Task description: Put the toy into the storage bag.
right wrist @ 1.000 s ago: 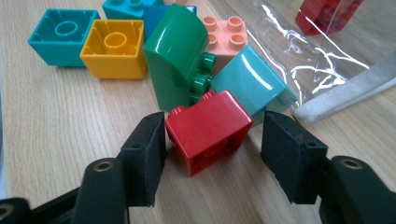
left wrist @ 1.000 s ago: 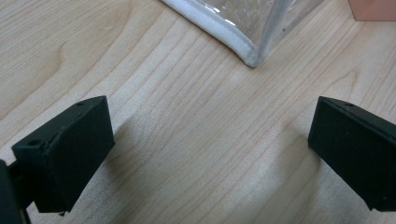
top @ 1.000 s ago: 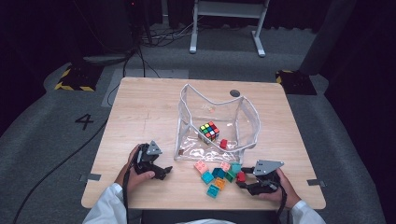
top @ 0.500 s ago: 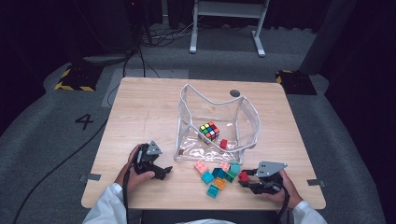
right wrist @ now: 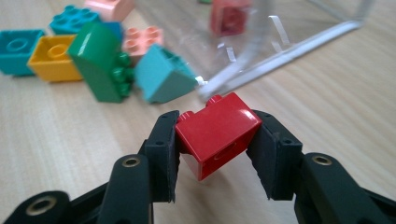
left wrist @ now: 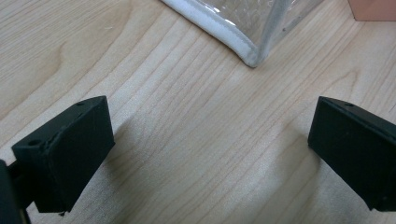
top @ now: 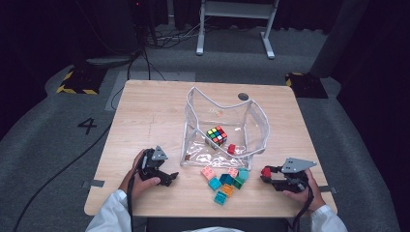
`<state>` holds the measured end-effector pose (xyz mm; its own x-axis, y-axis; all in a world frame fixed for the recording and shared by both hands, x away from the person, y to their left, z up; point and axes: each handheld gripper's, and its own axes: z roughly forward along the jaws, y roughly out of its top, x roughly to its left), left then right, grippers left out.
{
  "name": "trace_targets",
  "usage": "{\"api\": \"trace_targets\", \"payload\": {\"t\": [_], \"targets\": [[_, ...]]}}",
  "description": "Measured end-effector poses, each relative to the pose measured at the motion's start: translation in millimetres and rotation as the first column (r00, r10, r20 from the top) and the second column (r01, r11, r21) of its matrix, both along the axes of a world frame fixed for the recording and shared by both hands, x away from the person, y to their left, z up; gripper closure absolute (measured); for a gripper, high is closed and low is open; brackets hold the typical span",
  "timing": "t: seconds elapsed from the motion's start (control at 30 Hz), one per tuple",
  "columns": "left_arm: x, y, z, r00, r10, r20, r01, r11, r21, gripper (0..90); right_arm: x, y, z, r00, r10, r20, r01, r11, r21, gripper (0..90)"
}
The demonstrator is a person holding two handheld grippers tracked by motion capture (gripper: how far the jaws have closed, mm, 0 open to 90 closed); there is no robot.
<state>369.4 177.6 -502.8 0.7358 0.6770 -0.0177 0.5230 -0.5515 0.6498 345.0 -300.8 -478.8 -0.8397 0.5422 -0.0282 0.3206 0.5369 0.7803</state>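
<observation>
Red brick (right wrist: 217, 133) sits pinched between the pads of the right claw (right wrist: 218, 154), tilted, with its studs turned toward the left pad; in the high view this claw (top: 266, 174) is at the lower right of the frame, just above the bench (top: 154, 111). At the lower left of that frame the left claw (top: 170, 178) rests on the wood with its jaws spread wide (nothing between them but bare grain). Between the two claws, a little farther up, lies a loose pile of bricks (top: 226, 180): teal, yellow, green, pink. Beyond them, at mid-frame, stands a clear bag (top: 258, 121), holding a puzzle cube (top: 216, 136) and another red brick (top: 231, 149).
</observation>
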Motion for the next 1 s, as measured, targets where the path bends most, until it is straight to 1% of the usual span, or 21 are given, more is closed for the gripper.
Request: {"api": "trace_targets", "payload": {"t": [0.1,0.13,0.17,0.23,0.27,0.33,0.37,0.47,0.5,0.57,0.6,0.63,0.7,0.73,0.83,0.87,0.9,0.97,1.0], "targets": [[-0.1,0.0,0.0,1.0000,0.001,-0.002,-0.001,1.0000,0.000,0.3,6.0,-8.3,5.7,0.9994,-0.035,0.004,0.035,0.999,0.013,55.0],[-0.1,0.0,0.0,1.0000,0.001,-0.002,-0.001,1.0000,0.000,0.4,6.0,-8.3,5.7,0.9994,-0.035,0.004,0.035,0.999,0.013,55.0],[-0.1,0.0,0.0,1.0000,0.001,-0.002,-0.001,1.0000,0.000,0.3,11.7,-12.6,10.4,0.9986,-0.051,0.017,0.051,0.999,0.018,55.0],[-0.1,0.0,0.0,1.0000,0.001,-0.001,-0.001,1.0000,0.000,0.3,16.0,-15.1,14.2,0.9972,-0.069,0.030,0.068,0.997,0.020,55.0],[-0.1,0.0,0.0,1.0000,0.001,-0.002,-0.001,1.0000,0.000,0.3,18.3,-16.5,16.7,0.9967,-0.077,0.028,0.076,0.997,0.027,55.0],[-0.1,0.0,0.0,1.0000,0.001,-0.002,-0.001,1.0000,0.000,0.3,22.6,-19.6,23.0,0.9954,-0.089,0.036,0.088,0.995,0.039,55.0],[-0.1,0.0,0.0,1.0000,0.001,-0.002,-0.001,1.0000,0.000,0.3,22.6,-19.6,23.0,0.9954,-0.089,0.036,0.088,0.995,0.039,55.0],[0.0,0.0,-0.1,1.0000,0.001,0.001,-0.001,1.0000,-0.001,0.3,28.0,-24.9,34.2,0.9927,-0.107,0.055,0.104,0.993,0.051,55.0],[0.1,0.0,-0.1,1.0000,0.000,0.001,0.000,1.0000,-0.001,0.3,32.1,-28.1,42.5,0.9898,-0.126,0.068,0.121,0.991,0.063,55.0],[0.2,-0.1,-0.3,1.0000,-0.003,-0.004,0.003,1.0000,-0.002,0.2,33.4,-29.1,45.6,0.9884,-0.134,0.072,0.129,0.989,0.070,55.0],[-0.5,-0.2,-0.1,0.9999,0.004,-0.010,-0.004,1.0000,-0.001,0.2,36.1,-30.9,50.8,0.9875,-0.139,0.074,0.133,0.988,0.080,55.0],[0.3,-0.1,-0.3,1.0000,-0.003,-0.003,0.003,1.0000,-0.002,0.2,37.8,-32.1,54.0,0.9866,-0.141,0.081,0.135,0.988,0.081,55.0],[0.2,-0.1,-0.3,1.0000,-0.002,-0.003,0.002,1.0000,-0.002,0.2,42.9,-34.1,63.7,0.9841,-0.154,0.089,0.145,0.985,0.097,55.0],[-0.8,-0.4,-0.1,0.9998,0.006,-0.016,-0.006,1.0000,-0.003,0.2,44.8,-34.8,67.0,0.9834,-0.155,0.094,0.146,0.985,0.095,55.0],[-0.1,-0.5,-0.4,0.9999,0.000,-0.012,0.000,1.0000,-0.005,0.1,52.4,-34.8,79.0,0.9802,-0.168,0.105,0.158,0.982,0.101,55.0],[0.4,-0.5,-0.5,1.0000,-0.002,-0.005,0.002,1.0000,-0.005,0.1,54.8,-34.4,82.7,0.9796,-0.171,0.106,0.161,0.982,0.101,55.0],[0.1,-0.8,-0.7,0.9999,0.000,-0.012,0.000,0.9999,-0.010,0.1,57.6,-33.9,86.8,0.9776,-0.174,0.118,0.162,0.981,0.109,55.0],[0.1,-0.8,-0.7,0.9999,0.000,-0.013,0.000,1.0000,-0.010,0.1,61.3,-33.9,92.3,0.9795,-0.168,0.111,0.154,0.980,0.124,55.0],[0.1,-0.8,-0.7,0.9999,0.000,-0.012,0.000,1.0000,-0.009,0.1,63.2,-33.0,95.2,0.9768,-0.176,0.121,0.162,0.979,0.121,55.0]]}}
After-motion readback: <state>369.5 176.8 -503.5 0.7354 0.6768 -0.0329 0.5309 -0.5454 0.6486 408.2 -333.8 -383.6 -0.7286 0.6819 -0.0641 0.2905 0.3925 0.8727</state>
